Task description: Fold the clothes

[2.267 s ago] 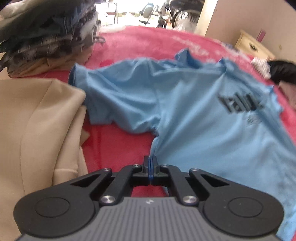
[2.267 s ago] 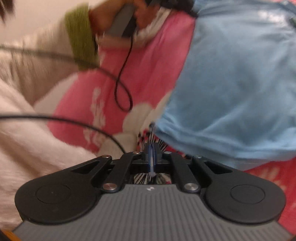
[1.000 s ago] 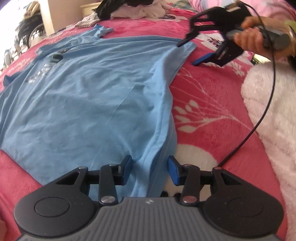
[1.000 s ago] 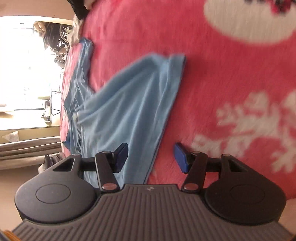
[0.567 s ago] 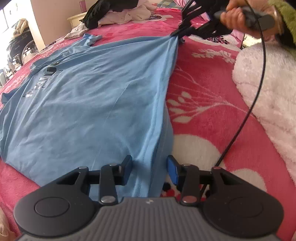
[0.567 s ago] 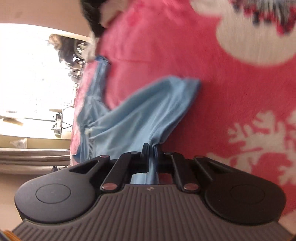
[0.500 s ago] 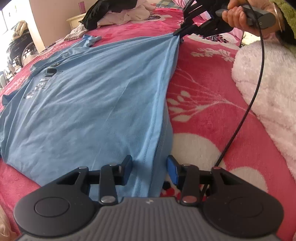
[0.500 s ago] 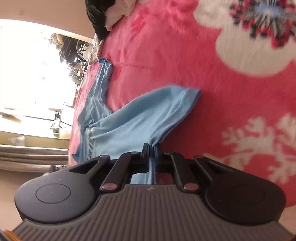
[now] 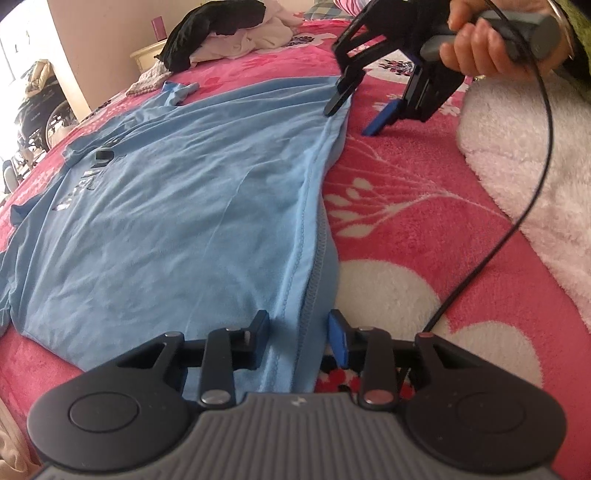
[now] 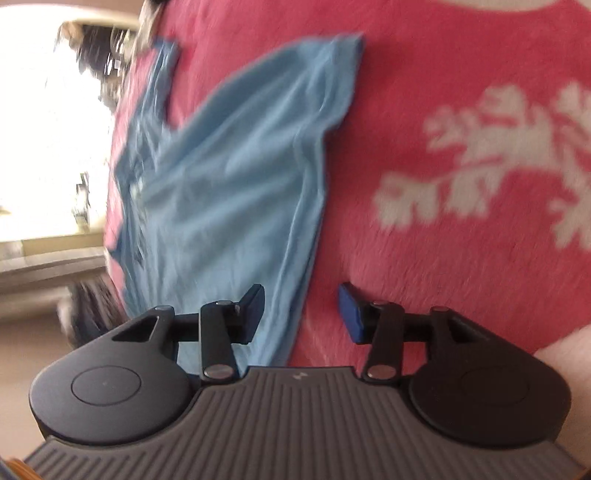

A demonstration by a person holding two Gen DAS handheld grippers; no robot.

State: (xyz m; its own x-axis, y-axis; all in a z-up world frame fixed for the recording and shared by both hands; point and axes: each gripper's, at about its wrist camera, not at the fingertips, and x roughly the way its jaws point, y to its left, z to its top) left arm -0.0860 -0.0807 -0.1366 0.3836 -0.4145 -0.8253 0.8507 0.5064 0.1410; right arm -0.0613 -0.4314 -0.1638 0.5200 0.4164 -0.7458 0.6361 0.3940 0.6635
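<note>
The light blue T-shirt (image 9: 177, 206) is lying spread flat on the pink flowered bed blanket (image 9: 417, 221), its hem running from near to far. The left tool (image 9: 299, 332) has just been closing, yet its pads are standing apart astride the near hem corner, not pressing it. The right tool (image 9: 356, 110), gripped by a hand (image 9: 480, 48), has just been opening beside the far hem corner, cloth free. Open blanket is lying right of the hem. The blurred right wrist view is probably showing a sleeve (image 10: 332, 74) folded; the left alone is showing a clothes heap (image 9: 229, 29) far off.
</note>
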